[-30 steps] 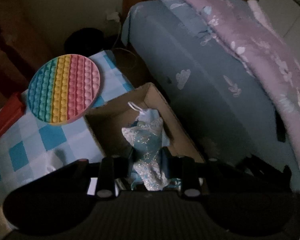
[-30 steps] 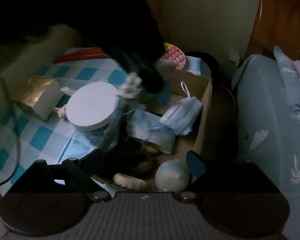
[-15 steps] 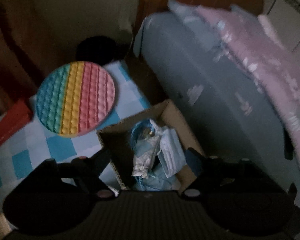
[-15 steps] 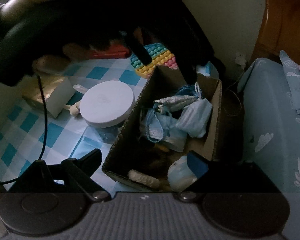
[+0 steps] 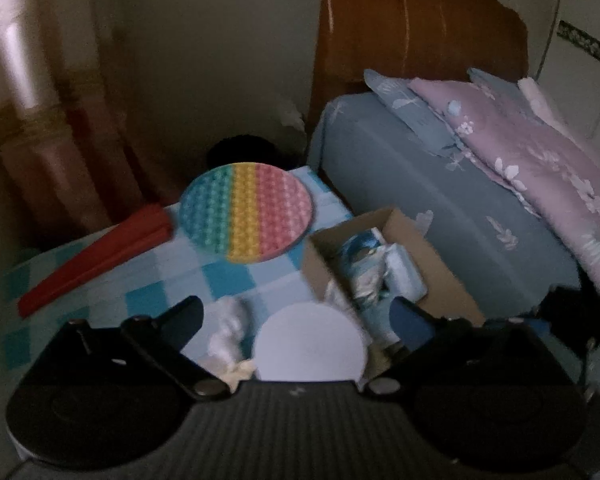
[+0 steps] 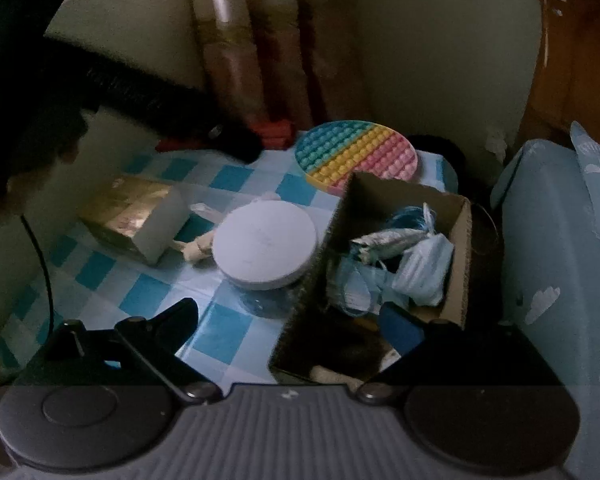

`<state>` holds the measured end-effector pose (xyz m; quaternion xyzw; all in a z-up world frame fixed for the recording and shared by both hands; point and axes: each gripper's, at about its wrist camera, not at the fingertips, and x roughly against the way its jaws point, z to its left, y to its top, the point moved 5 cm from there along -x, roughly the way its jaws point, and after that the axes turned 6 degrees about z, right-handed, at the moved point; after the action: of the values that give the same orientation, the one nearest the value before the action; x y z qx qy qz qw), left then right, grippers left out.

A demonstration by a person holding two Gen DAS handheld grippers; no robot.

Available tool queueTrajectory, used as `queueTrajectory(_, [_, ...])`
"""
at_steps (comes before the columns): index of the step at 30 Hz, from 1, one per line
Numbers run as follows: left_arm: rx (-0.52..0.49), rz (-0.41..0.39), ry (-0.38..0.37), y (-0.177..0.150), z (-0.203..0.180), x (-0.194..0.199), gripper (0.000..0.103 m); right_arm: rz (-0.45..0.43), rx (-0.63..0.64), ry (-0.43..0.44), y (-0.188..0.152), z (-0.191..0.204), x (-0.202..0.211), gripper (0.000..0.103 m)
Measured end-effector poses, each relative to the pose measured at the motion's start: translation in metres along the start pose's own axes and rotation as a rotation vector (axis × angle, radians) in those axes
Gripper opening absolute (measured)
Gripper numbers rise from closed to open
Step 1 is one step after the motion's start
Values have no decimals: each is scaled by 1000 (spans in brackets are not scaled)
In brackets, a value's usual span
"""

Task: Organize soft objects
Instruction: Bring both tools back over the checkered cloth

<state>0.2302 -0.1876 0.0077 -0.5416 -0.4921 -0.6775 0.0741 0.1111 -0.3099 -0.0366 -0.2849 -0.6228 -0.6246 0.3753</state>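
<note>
From the left wrist view, the left tongs [image 5: 296, 316] stand wide apart with nothing between them, their jaws having just been opening. Straight ahead of them, close in, sits a round white lid [image 5: 310, 344] on the counter [image 5: 228, 280], which wears a blue-and-white checked cloth. Just left of the lid lies a crumpled whitish soft thing [image 5: 226, 332]; blur keeps me from saying what it is. Ahead and to the right of the tongs is the cardboard box [image 5: 432, 256], with pale blue face masks [image 5: 400, 276] and a glittery scrap of cloth piled in its far end. Further ahead, a round rainbow pop toy [image 5: 246, 212] lies flat, and left of it a long red box [image 5: 96, 256]. Beyond the cardboard box, off to the right, is a bed [image 5: 440, 188] in blue sheets with a lilac floral quilt [image 5: 540, 160].

From the right wrist view, the right tongs [image 6: 296, 320] are also spread wide and empty, their jaws having just been opening. The cardboard box [image 6: 460, 264] lies ahead, in line with the right finger, holding the face masks [image 6: 424, 268] and a silvery cloth piece [image 6: 388, 240]; the near end of the box is too dark to make out. The white lid [image 6: 264, 244] tops a clear jar just left of the box. Further left is a gold-topped box [image 6: 136, 216]. The left tongs [image 6: 236, 144] reach in from the upper left, above the counter [image 6: 216, 340]. The pop toy [image 6: 356, 156] lies beyond the box.
</note>
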Motion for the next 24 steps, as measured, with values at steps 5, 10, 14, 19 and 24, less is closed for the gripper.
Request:
queueTrajectory(5, [-19, 0, -1, -38, 12, -3, 99, 3, 14, 13, 4, 11, -3, 99])
queueTrajectory(10, [-59, 41, -9, -70, 22, -20, 99, 42, 5, 16, 14, 14, -14, 99])
queueTrajectory(14, [-91, 68, -24, -84, 26, -30, 99, 76, -35, 30, 25, 5, -22, 99])
queueTrajectory(19, [-204, 99, -19, -95, 20, -41, 98, 109, -63, 12, 47, -3, -29, 99])
queueTrajectory(24, [-279, 148, -34, -96, 19, -60, 85, 141, -41, -7, 76, 0, -46, 99])
